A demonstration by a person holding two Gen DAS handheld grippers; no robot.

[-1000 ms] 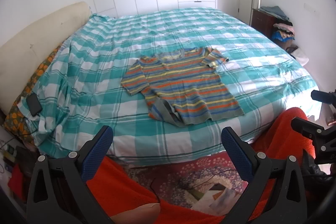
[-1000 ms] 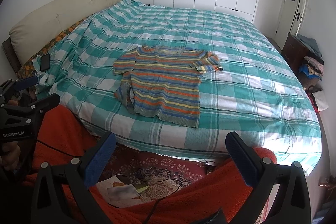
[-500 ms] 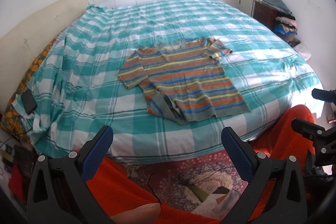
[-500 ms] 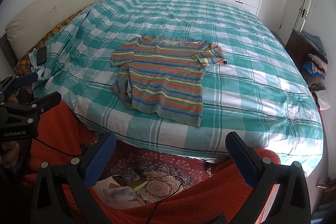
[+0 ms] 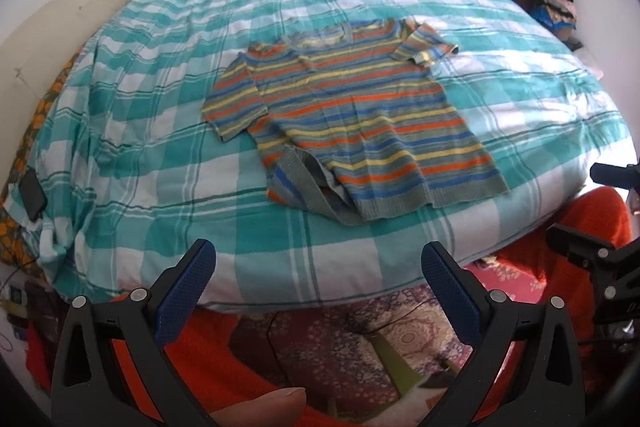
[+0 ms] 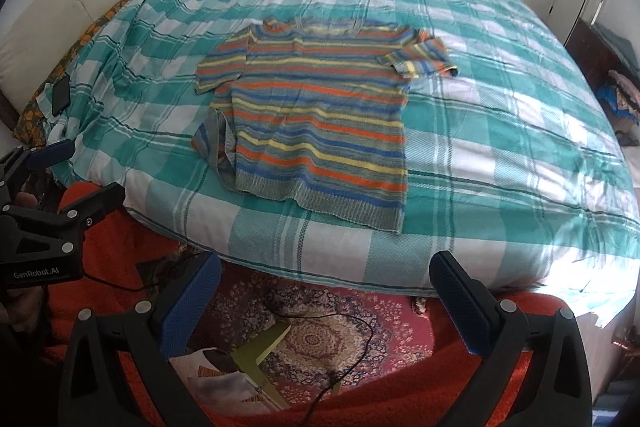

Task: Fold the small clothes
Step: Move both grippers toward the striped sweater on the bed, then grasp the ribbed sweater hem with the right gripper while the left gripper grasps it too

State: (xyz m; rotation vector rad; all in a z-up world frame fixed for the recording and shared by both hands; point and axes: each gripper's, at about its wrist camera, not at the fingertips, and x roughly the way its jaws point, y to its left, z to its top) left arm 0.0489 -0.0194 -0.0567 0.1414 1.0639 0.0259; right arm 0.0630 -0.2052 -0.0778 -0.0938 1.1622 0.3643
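While the striped sweater (image 5: 360,123) lay flat on the bed (image 5: 160,155), hem corner apparently flipped, left gripper (image 5: 319,281) and right gripper (image 6: 326,293) hovered spread, empty.

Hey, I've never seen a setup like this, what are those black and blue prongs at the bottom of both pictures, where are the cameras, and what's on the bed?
There is no robot here. A person holds a two-finger gripper in each hand, and each gripper carries a wide-angle camera looking out along its fingers. One picture is from the left gripper, the other from the right gripper. The prongs are the fingers, black with blue pads. Both grippers are open and hold nothing. Each also shows at the edge of the other's picture. On the checked bed lies a striped shirt, spread nearly flat with one bottom corner rumpled, not yet folded. A dark phone rests at the bed's edge.
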